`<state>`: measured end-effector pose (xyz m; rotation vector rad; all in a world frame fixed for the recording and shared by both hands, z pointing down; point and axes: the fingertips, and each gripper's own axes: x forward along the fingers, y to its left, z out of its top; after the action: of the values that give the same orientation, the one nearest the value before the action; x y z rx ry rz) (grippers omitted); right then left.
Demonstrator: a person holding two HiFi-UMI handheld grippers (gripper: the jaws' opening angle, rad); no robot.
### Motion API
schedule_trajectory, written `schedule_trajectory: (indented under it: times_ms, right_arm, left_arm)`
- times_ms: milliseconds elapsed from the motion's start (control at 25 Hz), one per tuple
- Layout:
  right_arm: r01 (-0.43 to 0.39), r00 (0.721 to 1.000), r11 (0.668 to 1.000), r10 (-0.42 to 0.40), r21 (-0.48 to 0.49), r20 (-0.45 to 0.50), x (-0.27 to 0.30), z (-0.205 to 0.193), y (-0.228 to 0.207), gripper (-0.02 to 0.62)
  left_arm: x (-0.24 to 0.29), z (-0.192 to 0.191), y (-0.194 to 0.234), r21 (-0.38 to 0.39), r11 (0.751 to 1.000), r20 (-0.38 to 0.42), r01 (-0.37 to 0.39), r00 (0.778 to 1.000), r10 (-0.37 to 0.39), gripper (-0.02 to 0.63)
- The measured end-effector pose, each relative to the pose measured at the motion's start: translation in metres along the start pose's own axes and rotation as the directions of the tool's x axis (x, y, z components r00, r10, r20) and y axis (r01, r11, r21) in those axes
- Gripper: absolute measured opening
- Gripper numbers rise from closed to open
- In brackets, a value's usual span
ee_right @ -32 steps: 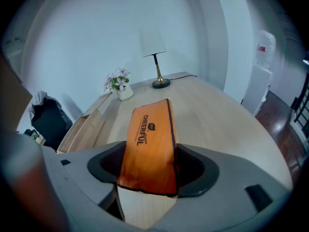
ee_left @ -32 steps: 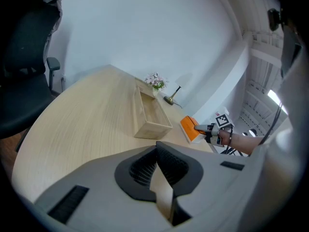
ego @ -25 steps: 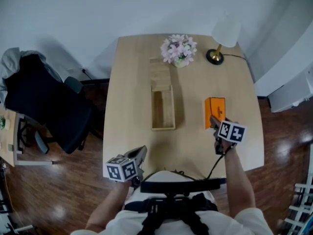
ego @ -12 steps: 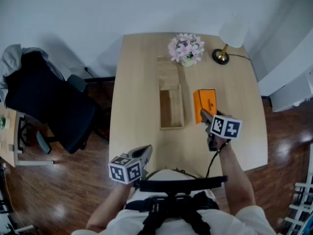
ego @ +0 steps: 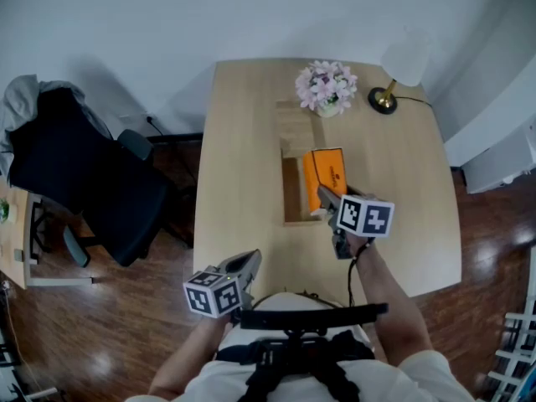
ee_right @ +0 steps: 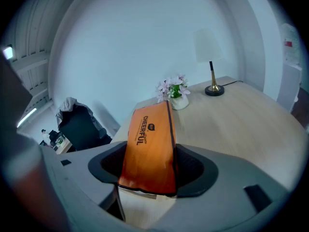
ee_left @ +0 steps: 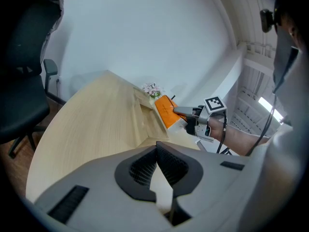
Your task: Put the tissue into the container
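At a pale wooden table [ego: 243, 141], I am clamping the orange tissue pack [ego: 327, 167] between the jaws of my right gripper [ego: 325, 195]. I am gripping it by its near end, so the far end is sticking out free. That, as I judge it, lets the free end go first into the long wooden container [ego: 290, 193]. The pack is hanging clear of the tabletop and overlapping the container's right wall and open near compartment; it is not yet inside. My left gripper [ego: 245, 262] is waiting at the table's near edge, well apart from the box, its jaws together on nothing. I judge one hand is enough here, so it is staying out of the way.

The right gripper view is showing the pads pressing both faces of the pack and its printed side, but the pack is hiding the container. The left gripper view is giving the side-on look: the pack lifted and tilted just beside the box. Only the head view is taking in both grippers at once, with the flowers [ego: 327, 86] and lamp [ego: 400, 67] at the far end and a black chair [ego: 79, 182] to the left.
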<state>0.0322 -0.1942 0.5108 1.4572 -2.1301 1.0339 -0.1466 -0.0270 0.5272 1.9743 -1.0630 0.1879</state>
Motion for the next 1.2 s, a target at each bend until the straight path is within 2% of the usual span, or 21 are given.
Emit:
schedule_trajectory:
  times_ms: [280,520,760,1040,1200]
  right_arm:
    - [0.009,0.999,1.0,-0.01,-0.009,-0.052,0.026,-0.015,0.025,0.308]
    - [0.053,0.996,0.997,-0.058,-0.063,-0.073,0.053,-0.011,0.036,0.308]
    - [0.099,0.992,0.995,-0.098,0.013,-0.076,0.065,-0.018,0.035,0.308]
    - [0.132,0.98,0.99,-0.123,0.052,-0.156,0.082,-0.04,0.027,0.334]
    - [0.104,0.983,0.993,-0.093,0.06,-0.161,0.085,-0.039,0.032,0.364]
  left_arm:
    - [-0.006,0.0,0.007,-0.008,1.0,-0.006,-0.001,1.0,0.001,0.003]
    - [-0.009,-0.003,0.012,-0.006,1.0,-0.015,-0.004,1.0,0.004,0.003]
    - [-0.01,-0.001,0.016,0.006,1.0,-0.021,-0.004,1.0,0.004,0.003]
    - [-0.01,0.0,0.015,0.013,1.0,-0.023,0.005,1.0,-0.004,0.003]
    - [-0.011,0.001,0.013,0.016,1.0,-0.018,0.005,1.0,-0.005,0.003]
